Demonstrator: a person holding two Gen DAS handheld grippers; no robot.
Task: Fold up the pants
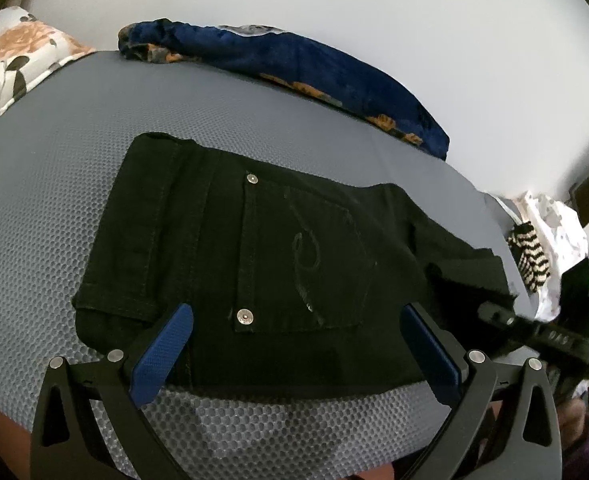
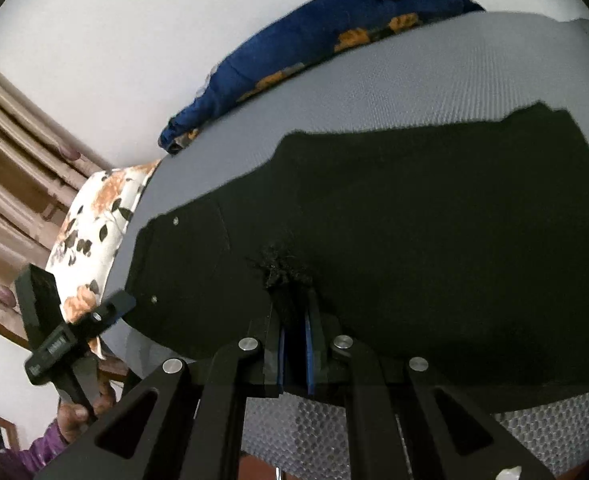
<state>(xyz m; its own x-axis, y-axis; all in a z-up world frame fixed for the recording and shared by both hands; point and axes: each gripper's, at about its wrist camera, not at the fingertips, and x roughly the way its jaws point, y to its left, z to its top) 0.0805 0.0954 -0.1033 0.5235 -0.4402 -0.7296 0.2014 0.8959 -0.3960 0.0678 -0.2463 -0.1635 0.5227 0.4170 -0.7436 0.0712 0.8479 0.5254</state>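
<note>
Much of the black denim pants (image 1: 254,264) is hard to read: in your right wrist view the cloth is a nearly featureless dark mass running off the right edge of the picture, and its folds cannot be told apart. Your right gripper (image 2: 294,312) has its blue-padded fingers (image 2: 308,344) drawn narrowly together, pinching a frayed, fuzzy edge of the pants; how many layers sit between the pads cannot be made out. Your left gripper (image 1: 298,344) stands with its blue textured fingers (image 1: 162,356) spread wide, one at each side of the near edge of the garment, hovering over it and holding nothing. From the left wrist the pants lie flat and folded in the middle of the surface, back pocket up, with two silver rivets (image 1: 244,316), pale stitching and a curled embroidered mark on the pocket; a raw, frayed hem lies toward the right. They rest on a grey mattress cover with a honeycomb mesh texture (image 1: 74,152). Along its far edge lies a rolled dark blue velvety blanket with orange flowers (image 1: 294,68), and at one corner a white pillow printed with orange flowers and dark leaves (image 1: 10,64). The wall behind is plain white (image 1: 334,0). Brown striped curtains (image 2: 10,152) hang at the left of the right wrist view.
</note>
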